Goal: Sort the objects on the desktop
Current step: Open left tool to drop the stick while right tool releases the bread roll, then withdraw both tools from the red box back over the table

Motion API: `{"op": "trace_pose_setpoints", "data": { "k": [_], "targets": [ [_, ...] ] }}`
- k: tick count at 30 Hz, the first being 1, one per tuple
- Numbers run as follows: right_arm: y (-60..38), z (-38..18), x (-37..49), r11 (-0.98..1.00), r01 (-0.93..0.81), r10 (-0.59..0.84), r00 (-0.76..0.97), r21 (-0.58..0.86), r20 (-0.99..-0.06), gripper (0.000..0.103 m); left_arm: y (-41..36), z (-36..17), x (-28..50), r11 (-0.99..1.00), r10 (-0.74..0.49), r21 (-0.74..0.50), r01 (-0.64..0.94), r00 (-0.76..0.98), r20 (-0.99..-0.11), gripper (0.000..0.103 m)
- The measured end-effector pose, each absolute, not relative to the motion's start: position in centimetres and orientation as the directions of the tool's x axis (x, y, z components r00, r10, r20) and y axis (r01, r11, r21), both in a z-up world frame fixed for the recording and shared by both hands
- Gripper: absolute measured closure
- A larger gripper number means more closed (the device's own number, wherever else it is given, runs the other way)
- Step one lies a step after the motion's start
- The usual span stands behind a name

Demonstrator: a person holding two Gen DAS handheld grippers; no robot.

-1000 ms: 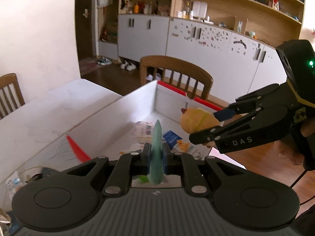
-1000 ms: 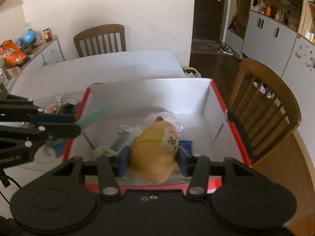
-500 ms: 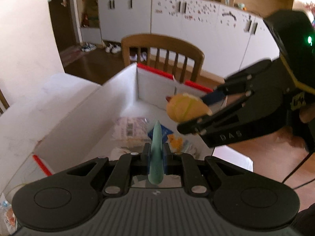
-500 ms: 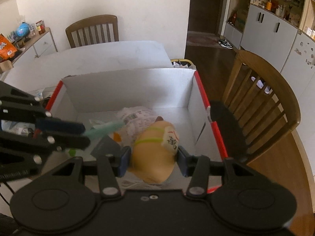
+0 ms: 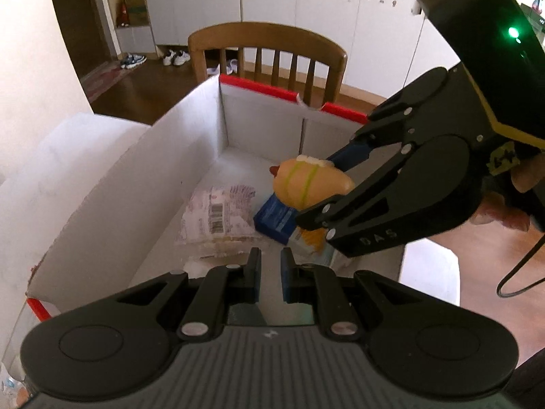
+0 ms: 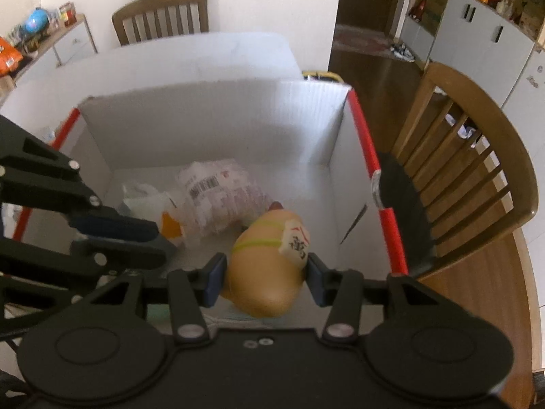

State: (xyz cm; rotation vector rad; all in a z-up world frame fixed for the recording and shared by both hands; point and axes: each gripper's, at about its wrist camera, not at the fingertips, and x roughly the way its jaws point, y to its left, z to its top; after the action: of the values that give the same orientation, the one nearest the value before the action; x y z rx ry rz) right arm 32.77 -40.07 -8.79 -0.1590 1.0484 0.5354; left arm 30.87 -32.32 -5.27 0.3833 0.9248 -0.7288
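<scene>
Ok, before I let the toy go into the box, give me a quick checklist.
1. Right gripper grips toy: ok, pads press both its sides.
2. Toy over box: ok, it hangs inside the walls.
3. Left gripper empty: ok, nothing shows between its jaws.
4. Left gripper clear of toy: ok, apart, off to one side.
5. Landing spot free: cannot tell; a packet and a blue carton lie close below.
</scene>
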Motion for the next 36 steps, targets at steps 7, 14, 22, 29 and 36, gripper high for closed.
{"op": "trace_pose_setpoints", "data": {
  "k": [7,14,22,29,36],
  "targets": [
    [-39.5,-10.4,33.6,0.852,-0.507,0.328,0.323,0.131,-0.888,0.053,-31.4,-6.7,31.6,0.721,-0.380,-0.030,0.692,0.358,-0.853,0.092],
    [-39.2,-10.8,33.5,0.851,-0.512,0.311,0.307,0.119,-0.900,0.044,-31.0,-7.0,31.8,0.739,-0.379,-0.051,0.671,0.352,-0.856,0.092],
    [-39.4,-9.5,32.5,0.846,-0.517,0.336,0.329,0.130,-0.883,0.026,-30.5,-6.3,31.3,0.759,-0.376,-0.047,0.650,0.378,-0.846,0.092],
    [-39.7,-8.0,31.8,0.850,-0.511,0.352,0.372,0.127,-0.859,0.019,-29.9,-5.3,30.6,0.773,-0.368,-0.029,0.634,0.411,-0.834,0.092],
    [-40.2,-6.7,31.0,0.853,-0.503,0.372,0.400,0.138,-0.838,0.019,-29.1,-4.1,29.7,0.790,-0.367,-0.019,0.612,0.449,-0.815,0.092]
  ]
}}
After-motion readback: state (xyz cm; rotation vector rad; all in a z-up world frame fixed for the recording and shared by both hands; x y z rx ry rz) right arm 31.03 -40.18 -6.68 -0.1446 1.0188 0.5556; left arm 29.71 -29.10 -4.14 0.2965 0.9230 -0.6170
